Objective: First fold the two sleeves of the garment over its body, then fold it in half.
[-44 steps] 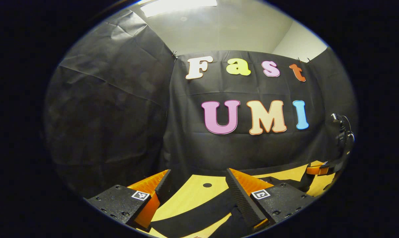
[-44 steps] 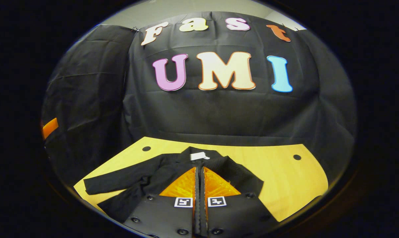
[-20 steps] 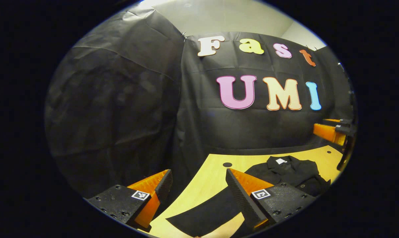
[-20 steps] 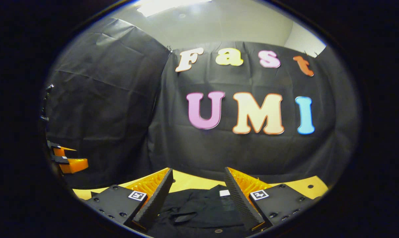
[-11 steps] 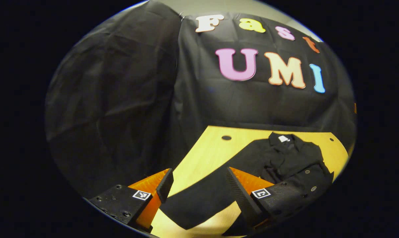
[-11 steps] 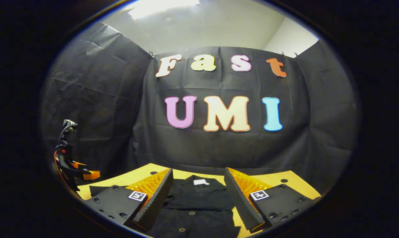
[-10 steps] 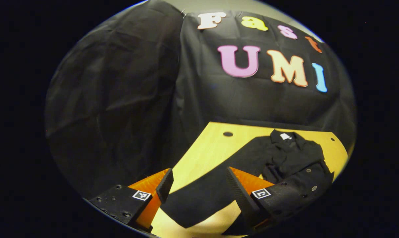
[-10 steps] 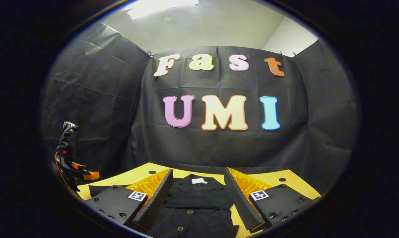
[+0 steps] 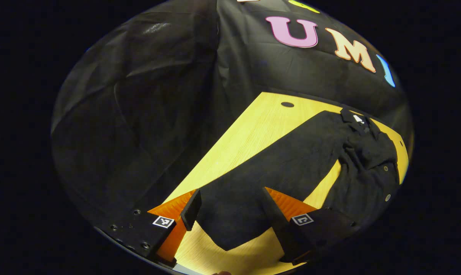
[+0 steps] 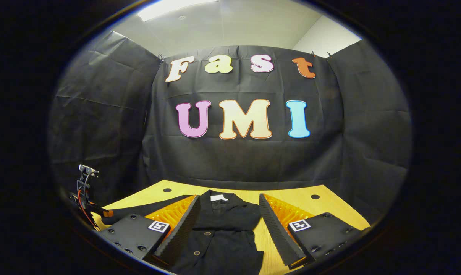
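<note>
Left gripper (image 9: 230, 214), jaws wide open and empty, straddles the cuff of the outstretched sleeve (image 9: 276, 168); the sleeve's long axis runs ahead-right toward the garment (image 9: 367, 164) on the surface (image 9: 249, 130). Right gripper (image 10: 226, 223), likewise open, is farther off.

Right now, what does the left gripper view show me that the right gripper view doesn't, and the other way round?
Left gripper view: the unfolded sleeve at full length, flat across the table, its cuff between the open left gripper fingers. Right gripper view: the ceiling light, and the buttoned front between the open right gripper fingers. Both: the black garment, its white collar label and the wooden table.
</note>
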The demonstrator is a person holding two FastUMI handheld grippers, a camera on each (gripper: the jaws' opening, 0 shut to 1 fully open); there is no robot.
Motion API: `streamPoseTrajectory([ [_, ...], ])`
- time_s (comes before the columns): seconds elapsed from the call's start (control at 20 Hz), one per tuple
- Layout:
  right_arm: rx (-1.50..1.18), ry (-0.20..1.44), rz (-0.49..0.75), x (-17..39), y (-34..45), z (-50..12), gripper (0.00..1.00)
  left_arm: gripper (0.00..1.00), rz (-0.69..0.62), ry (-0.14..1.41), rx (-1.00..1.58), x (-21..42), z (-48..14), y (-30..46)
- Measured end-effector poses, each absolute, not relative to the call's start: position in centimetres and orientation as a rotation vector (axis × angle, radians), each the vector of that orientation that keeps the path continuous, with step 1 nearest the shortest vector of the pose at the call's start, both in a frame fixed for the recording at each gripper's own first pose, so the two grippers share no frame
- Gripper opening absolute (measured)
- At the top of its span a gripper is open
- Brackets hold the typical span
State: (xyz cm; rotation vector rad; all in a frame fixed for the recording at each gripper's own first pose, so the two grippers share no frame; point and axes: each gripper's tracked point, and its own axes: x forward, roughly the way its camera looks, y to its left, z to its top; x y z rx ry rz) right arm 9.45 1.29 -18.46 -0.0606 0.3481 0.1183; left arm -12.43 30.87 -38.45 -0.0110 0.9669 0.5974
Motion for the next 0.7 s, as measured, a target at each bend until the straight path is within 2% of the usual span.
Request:
streamPoseTrajectory([
  [0.15,-0.073,0.349,0.125,9.5,1.3,-18.1,0.95,0.95,0.595,1.032,-0.023,-13.7,-40.3,30.3],
  [0.2,-0.081,0.349,0.129,9.5,1.2,-18.2,0.97,0.95,0.593,0.994,-0.014,-13.0,-40.0,30.5],
  [0.25,-0.085,0.35,0.132,9.4,1.2,-18.1,0.95,0.95,0.591,0.997,-0.013,-13.3,-40.2,30.6],
  [0.4,-0.091,0.351,0.139,9.4,1.3,-18.1,1.0,0.94,0.564,0.976,-0.059,-13.2,-40.0,30.0],
  [0.55,-0.093,0.359,0.135,9.8,1.7,-18.4,0.97,0.61,0.543,0.972,-0.095,-12.7,-40.4,29.0],
  [0.6,-0.091,0.363,0.136,9.9,2.0,-18.6,0.95,0.59,0.512,0.971,-0.087,-12.4,-40.8,28.5],
  [0.7,-0.089,0.376,0.144,10.3,2.8,-19.2,0.99,0.31,0.454,0.951,-0.059,-11.8,-40.8,27.6],
])
